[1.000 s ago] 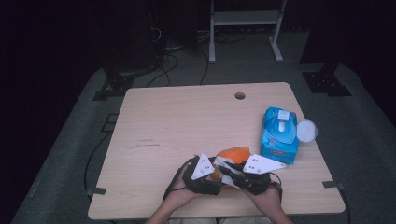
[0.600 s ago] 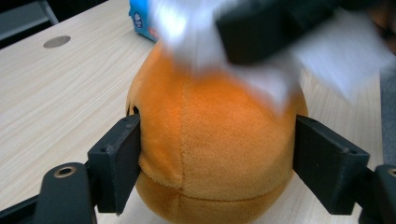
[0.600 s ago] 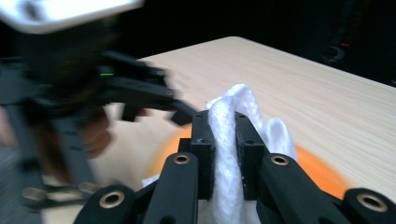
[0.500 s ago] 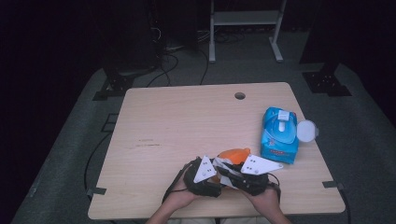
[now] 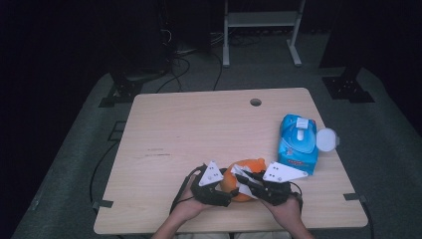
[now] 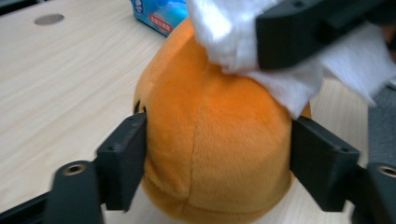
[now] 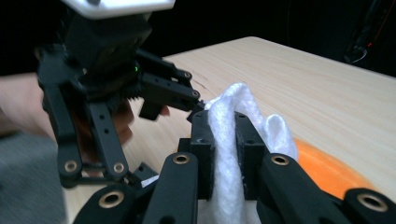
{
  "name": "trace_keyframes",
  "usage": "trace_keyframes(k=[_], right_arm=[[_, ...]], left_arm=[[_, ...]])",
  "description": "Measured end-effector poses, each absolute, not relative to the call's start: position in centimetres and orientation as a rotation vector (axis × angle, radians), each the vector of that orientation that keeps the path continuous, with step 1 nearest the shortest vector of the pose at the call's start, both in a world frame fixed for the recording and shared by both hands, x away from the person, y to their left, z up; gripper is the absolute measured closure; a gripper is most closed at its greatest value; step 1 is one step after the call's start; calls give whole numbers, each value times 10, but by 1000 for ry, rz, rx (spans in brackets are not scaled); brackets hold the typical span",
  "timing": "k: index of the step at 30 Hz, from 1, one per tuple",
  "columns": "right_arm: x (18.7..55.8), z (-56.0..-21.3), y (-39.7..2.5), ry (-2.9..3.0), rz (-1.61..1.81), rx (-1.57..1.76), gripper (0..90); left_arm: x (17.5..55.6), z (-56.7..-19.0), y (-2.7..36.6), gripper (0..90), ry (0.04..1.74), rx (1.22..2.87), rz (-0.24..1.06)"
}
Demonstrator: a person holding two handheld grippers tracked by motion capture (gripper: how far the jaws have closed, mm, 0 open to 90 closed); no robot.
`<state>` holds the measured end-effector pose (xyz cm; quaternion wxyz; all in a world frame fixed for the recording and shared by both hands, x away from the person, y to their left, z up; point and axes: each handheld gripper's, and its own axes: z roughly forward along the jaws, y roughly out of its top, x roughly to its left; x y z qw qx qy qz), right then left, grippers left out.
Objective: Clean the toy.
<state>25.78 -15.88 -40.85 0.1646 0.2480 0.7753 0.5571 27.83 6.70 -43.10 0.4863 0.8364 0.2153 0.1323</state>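
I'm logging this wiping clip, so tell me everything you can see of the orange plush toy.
The plush toy is rounded, orange and short-furred, with a seam running down its middle. It sits at the near edge of the table, left of the blue wipes pack. The left claw grips it, one jaw on each flank. The right claw presses a white wipe on its top. No face shows.

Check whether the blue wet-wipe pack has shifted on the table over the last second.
No. The blue plastic wet-wipe pack lies in the same spot near the wooden table's right edge, same distance from the round cable hole.
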Motion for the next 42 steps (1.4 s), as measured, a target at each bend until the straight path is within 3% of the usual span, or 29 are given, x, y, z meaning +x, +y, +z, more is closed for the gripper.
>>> trace_keyframes(k=[3, 6, 8, 12, 16, 22, 25, 28, 30, 33, 35, 39, 42], right_arm=[[266, -409, -175, 2153, 1583, 801, 803], [270, -414, -190, 2115, 1604, 906, 803], [267, -414, -185, 2132, 1625, 889, 802], [263, -409, -170, 2173, 1617, 800, 802], [271, -412, -186, 2131, 1607, 876, 802], [260, -414, -170, 2187, 1652, 826, 801], [258, -411, -157, 2217, 1593, 745, 800], [264, -408, -171, 2159, 1579, 798, 800], [271, -411, -188, 2128, 1566, 870, 800], [276, -419, -201, 2116, 1581, 950, 800], [276, -419, -200, 2127, 1598, 951, 802], [268, -409, -184, 2159, 1667, 850, 802], [263, -402, -174, 2187, 1623, 755, 801]], left_arm=[[282, -430, 72, 271, 553, 2004, 296], [281, -427, 67, 190, 564, 1964, 278], [280, -427, 62, 184, 548, 1996, 307], [278, -427, 66, 297, 520, 2005, 348], [278, -423, 68, 327, 504, 2003, 363], [281, -427, 63, 172, 562, 1978, 300], [275, -427, 60, 282, 506, 2001, 368], [273, -425, 61, 316, 472, 2003, 374], [273, -425, 62, 272, 471, 1989, 349], [279, -428, 63, 138, 546, 2005, 284], [278, -431, 63, 199, 538, 2012, 284], [272, -422, 58, 324, 440, 2011, 406], [272, -418, 55, 305, 400, 2024, 414]])
